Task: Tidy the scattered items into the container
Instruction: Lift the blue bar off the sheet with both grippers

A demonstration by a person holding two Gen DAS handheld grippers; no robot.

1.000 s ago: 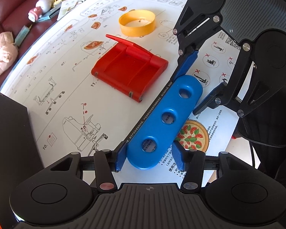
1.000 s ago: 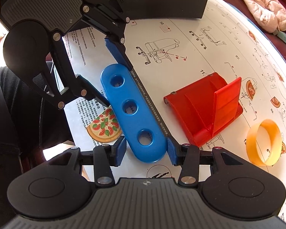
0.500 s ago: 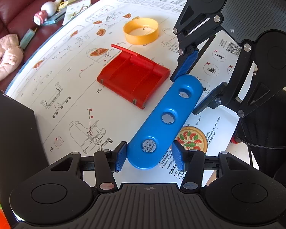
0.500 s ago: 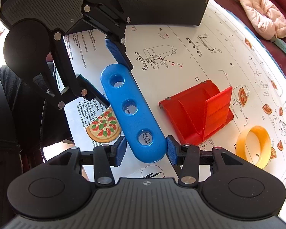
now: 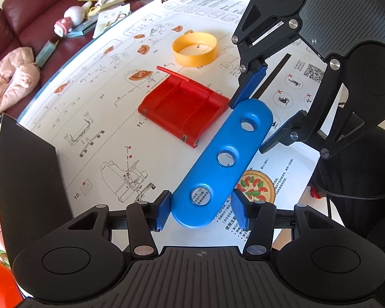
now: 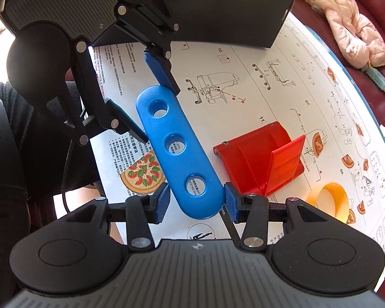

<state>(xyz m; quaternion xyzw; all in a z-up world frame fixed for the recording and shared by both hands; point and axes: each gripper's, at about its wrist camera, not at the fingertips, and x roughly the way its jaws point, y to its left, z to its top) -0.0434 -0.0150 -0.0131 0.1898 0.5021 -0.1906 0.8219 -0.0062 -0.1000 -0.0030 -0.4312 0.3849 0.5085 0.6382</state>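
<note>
We see a blue bar (image 5: 219,164) with three round holes held between both grippers, one at each end. The left gripper (image 5: 201,210) has its blue pads on either side of the rounded near end in the left wrist view, closed against the bar's edges, though the right-hand pad seems to leave a thin gap. The right gripper (image 6: 196,201) grips the opposite end the same way, its pads pressed close to the rounded tip in the right wrist view. Each camera also shows the other gripper at the far end of the bar, its fingers straddling it. We cannot tell whether the bar rests on the paper or is lifted just above it. Under it lies a big printed instruction sheet (image 5: 110,128) that covers the worktop, with a pizza picture (image 6: 142,177) beside the bar. A red folding stand (image 5: 182,113) lies on the sheet close to the bar's middle, apart from it. Further off sits a yellow ring (image 5: 195,51), well apart from the bar. A black box (image 6: 231,18), the container, stands at the edge of the sheet behind the left gripper in the right wrist view. A pink jacket (image 5: 10,82) lies on the dark red sofa (image 5: 18,15) beyond the worktop.
</note>
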